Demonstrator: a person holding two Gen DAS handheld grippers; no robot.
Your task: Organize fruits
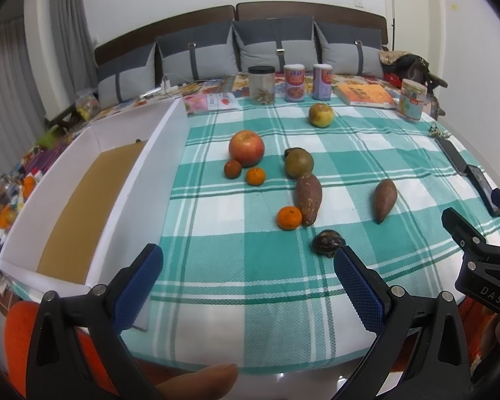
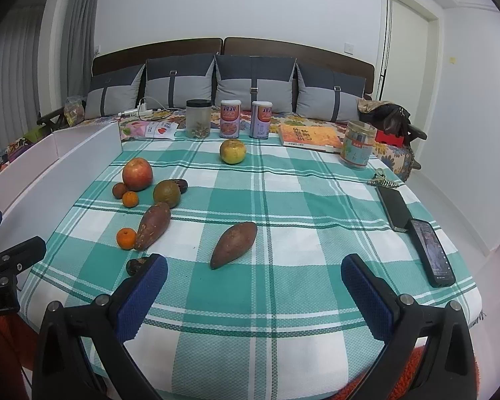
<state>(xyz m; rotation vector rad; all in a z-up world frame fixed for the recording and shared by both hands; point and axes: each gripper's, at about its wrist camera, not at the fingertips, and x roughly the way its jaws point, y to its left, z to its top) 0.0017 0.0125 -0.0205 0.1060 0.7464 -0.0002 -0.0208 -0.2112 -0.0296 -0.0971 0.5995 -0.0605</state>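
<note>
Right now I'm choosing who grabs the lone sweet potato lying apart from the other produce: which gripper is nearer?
Right. The right gripper faces the lone sweet potato just ahead, between its open fingers. The left gripper is off to the potato's left, farther away.

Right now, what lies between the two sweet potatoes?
Only bare checked cloth separates the left sweet potato from the right sweet potato, clearest in the right wrist view.

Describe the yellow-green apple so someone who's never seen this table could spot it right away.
Start at the checked tablecloth and look to its far edge, where two purple cans stand. The yellow-green apple sits alone just in front of them. Unlike the red apple, which is crowded by small oranges, it has no fruit touching it.
</note>
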